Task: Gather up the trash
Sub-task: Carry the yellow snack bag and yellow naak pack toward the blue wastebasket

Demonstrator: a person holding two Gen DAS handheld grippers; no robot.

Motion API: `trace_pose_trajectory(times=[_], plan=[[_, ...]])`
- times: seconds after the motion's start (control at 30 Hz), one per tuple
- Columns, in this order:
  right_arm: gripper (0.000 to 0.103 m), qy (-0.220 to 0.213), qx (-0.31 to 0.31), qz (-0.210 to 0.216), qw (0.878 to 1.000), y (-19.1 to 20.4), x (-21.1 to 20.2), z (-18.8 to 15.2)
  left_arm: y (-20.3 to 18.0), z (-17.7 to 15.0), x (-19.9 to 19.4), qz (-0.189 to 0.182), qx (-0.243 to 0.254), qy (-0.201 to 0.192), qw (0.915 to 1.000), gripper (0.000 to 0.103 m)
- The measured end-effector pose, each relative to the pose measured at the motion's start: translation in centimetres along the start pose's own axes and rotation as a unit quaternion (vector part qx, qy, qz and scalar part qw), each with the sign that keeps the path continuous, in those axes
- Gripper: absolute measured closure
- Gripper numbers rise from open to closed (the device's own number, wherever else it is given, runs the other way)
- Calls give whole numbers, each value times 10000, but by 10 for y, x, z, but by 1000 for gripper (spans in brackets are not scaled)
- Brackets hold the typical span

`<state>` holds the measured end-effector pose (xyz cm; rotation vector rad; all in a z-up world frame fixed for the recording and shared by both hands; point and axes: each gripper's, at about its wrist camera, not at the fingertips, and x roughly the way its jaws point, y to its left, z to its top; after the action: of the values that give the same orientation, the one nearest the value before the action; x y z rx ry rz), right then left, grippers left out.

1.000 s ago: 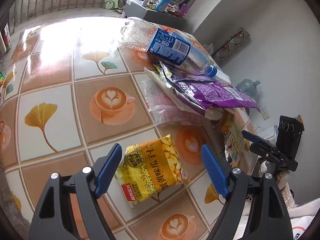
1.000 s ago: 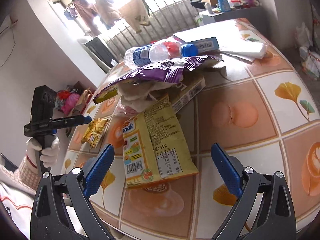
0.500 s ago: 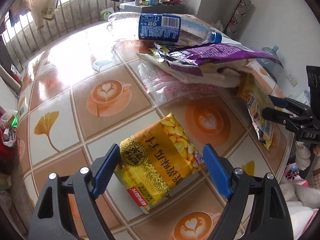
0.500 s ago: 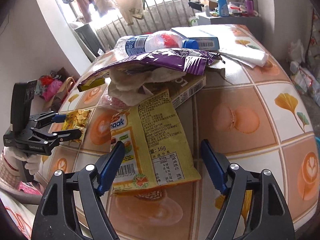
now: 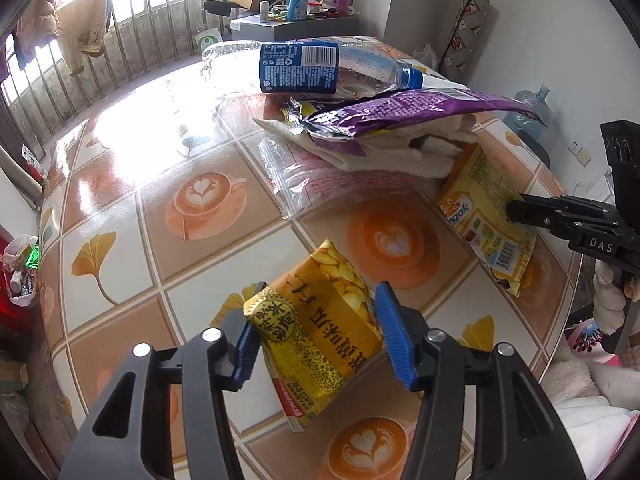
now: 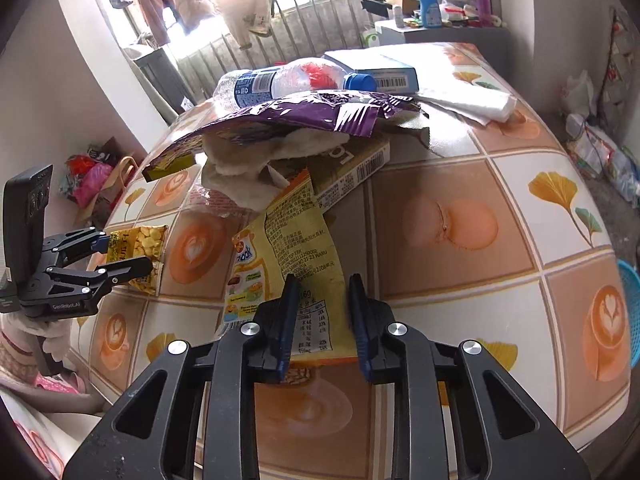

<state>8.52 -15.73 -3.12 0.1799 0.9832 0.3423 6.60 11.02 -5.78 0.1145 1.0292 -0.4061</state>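
Observation:
My left gripper (image 5: 316, 336) is closing round a yellow corn-snack packet (image 5: 320, 340) on the tiled table; its blue pads touch both sides of the packet. It shows from the side in the right wrist view (image 6: 120, 256). My right gripper (image 6: 322, 320) has its jaws pressed on the near end of a yellow "zaak" snack wrapper (image 6: 288, 248), also seen in the left wrist view (image 5: 484, 216). Behind them lies a pile: a purple bag (image 6: 296, 116), a white cloth (image 6: 248, 160), a clear plastic bottle (image 5: 316, 66) and a cardboard box (image 6: 352, 168).
A blue-and-white box (image 6: 384, 68) and a white napkin (image 6: 472, 102) lie at the table's far end. A blue basket (image 6: 630, 312) sits past the right edge. Bags and clutter lie on the floor (image 6: 600, 148); a railing (image 5: 120, 40) runs behind.
Both grippers have moved forward and narrowed. The left jaws have closed in on the corn-snack packet; the right jaws have closed on the zaak wrapper's near end.

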Motion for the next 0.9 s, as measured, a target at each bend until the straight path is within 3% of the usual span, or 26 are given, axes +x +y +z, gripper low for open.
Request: trace_pose_trajectory(times=[0.07,0.43,0.9], plan=[[86,4,150,143,9998,-3,-3,-2,3,0,-3,-91,-58,-25,9999,64],[94,-190,688,912,9933,-16,-17,-16,5,5,-9,-561,-151,35,9983,89],[96,-326,999,1183,9874,-30,-27,-23,1,15,-22,-1160,-355,63,9926,92]])
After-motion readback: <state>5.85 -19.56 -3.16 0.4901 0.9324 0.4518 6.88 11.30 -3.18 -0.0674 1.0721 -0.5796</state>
